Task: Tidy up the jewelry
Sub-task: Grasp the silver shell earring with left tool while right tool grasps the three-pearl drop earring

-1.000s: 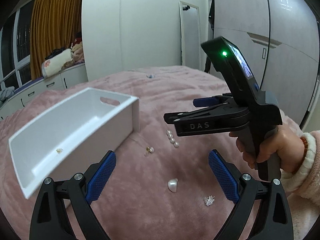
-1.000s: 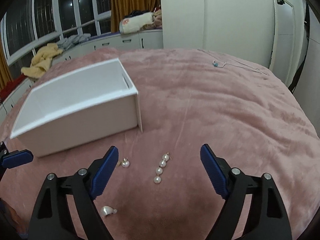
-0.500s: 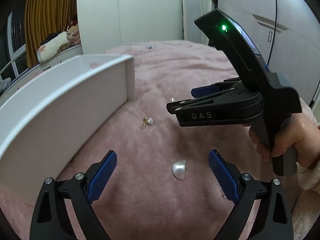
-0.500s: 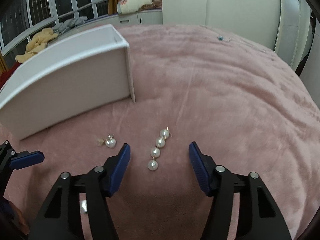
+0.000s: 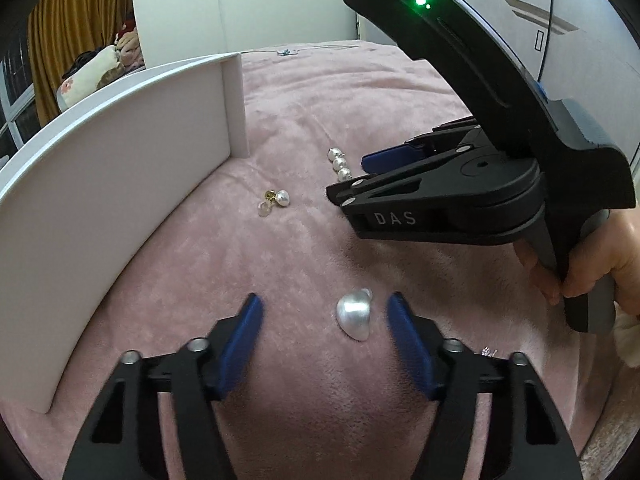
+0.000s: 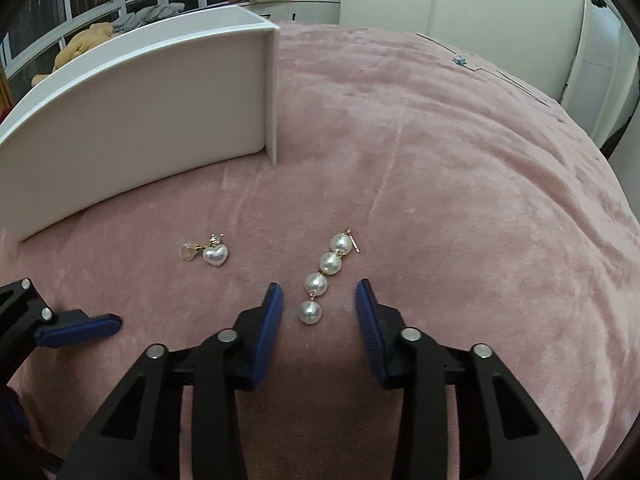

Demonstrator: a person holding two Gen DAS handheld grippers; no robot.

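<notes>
Jewelry lies on a pink plush blanket. My left gripper is open, low over the blanket, its blue pads on either side of a silver shell-shaped earring, not touching it. My right gripper is open around the lower end of a four-pearl drop earring; it also shows in the left wrist view, next to the pearl strand. A heart pearl earring lies left of the strand, also in the left wrist view. A white box stands to the left.
A small sparkly piece lies by my left gripper's right finger. A thin necklace with a blue pendant lies at the blanket's far side. White wardrobes and a window bench with clothes stand beyond.
Both grippers have dropped lower and forward and narrowed. The left now straddles the shell earring; the right now straddles the pearl strand's lower end.
</notes>
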